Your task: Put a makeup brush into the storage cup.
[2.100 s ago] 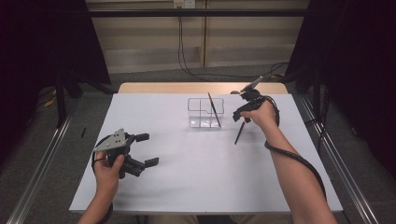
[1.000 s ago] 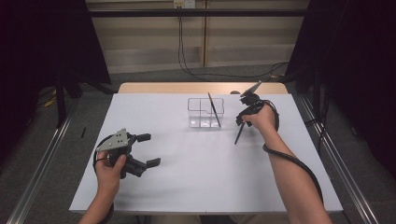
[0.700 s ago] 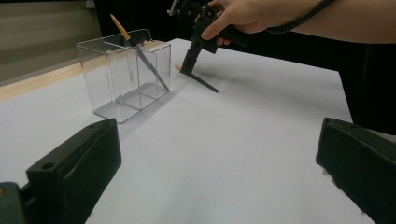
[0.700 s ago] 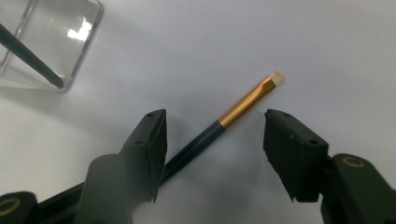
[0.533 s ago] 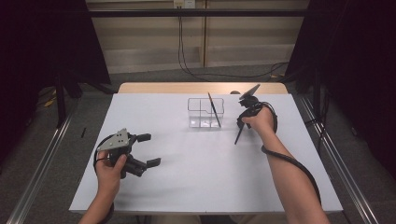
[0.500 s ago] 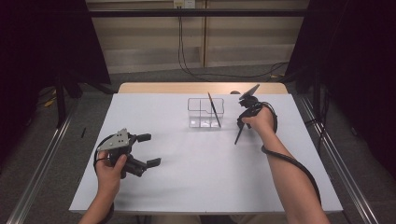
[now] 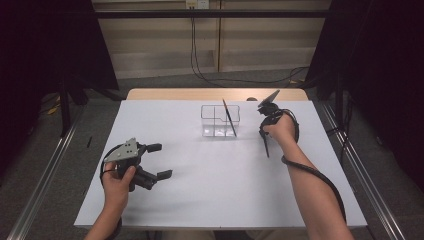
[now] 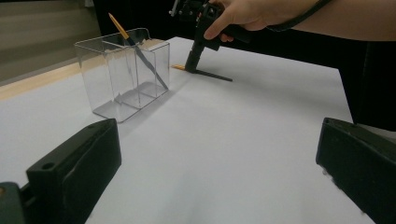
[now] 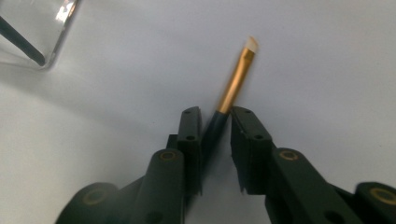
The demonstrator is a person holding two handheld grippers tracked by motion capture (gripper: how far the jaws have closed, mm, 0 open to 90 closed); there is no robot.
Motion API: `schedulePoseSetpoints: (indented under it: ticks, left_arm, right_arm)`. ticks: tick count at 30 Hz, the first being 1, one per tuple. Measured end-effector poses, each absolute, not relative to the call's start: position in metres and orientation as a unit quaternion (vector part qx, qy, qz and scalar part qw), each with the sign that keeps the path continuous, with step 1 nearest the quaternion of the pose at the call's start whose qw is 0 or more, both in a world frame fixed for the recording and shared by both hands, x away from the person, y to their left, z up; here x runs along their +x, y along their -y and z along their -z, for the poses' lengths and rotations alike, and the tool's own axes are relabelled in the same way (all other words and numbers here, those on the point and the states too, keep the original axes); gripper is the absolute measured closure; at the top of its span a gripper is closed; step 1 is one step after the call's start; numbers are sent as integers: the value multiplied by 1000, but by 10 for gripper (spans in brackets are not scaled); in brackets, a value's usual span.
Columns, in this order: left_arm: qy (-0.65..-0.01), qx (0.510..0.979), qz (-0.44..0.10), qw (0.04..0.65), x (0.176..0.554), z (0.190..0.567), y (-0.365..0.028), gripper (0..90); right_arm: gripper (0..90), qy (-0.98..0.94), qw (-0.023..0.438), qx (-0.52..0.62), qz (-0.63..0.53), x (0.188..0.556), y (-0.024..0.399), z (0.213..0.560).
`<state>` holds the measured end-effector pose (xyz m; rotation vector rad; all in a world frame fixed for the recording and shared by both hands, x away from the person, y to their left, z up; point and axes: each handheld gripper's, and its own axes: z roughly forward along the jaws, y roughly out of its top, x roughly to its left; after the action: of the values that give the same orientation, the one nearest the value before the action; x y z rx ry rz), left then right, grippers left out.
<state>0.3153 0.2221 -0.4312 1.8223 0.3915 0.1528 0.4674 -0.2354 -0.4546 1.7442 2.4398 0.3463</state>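
1. The white worktop (image 7: 215, 200) carries everything.
2. A clear divided box (image 7: 218, 120) stands toward its far side, with a dark brush (image 7: 229, 117) leaning inside it.
3. The left gripper (image 7: 150, 162) rests near the worktop's left front, jaws spread wide with nothing between them.
4. The right gripper (image 9: 215, 133) points down just right of the box; its jaws have just been closing around a second brush (image 9: 236, 81), which lies flat on the worktop with its dark handle between the pads.
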Motion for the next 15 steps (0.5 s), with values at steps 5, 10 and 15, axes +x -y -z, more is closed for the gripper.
schedulePoseSetpoints:
  ticks: [5, 10, 15]
  left_arm:
    - [-169, 784, -66, 594, 316, 431, -222, 0]
    - [-169, 785, -66, 592, 316, 432, -222, 1]
    - [-169, 785, -67, 592, 316, 432, -222, 0]
  right_arm:
    - [827, -804, 56, 580, -115, 467, 238, 455]
    - [839, -803, 51, 582, -118, 467, 241, 455]
    - [840, -806, 48, 580, -111, 467, 240, 454]
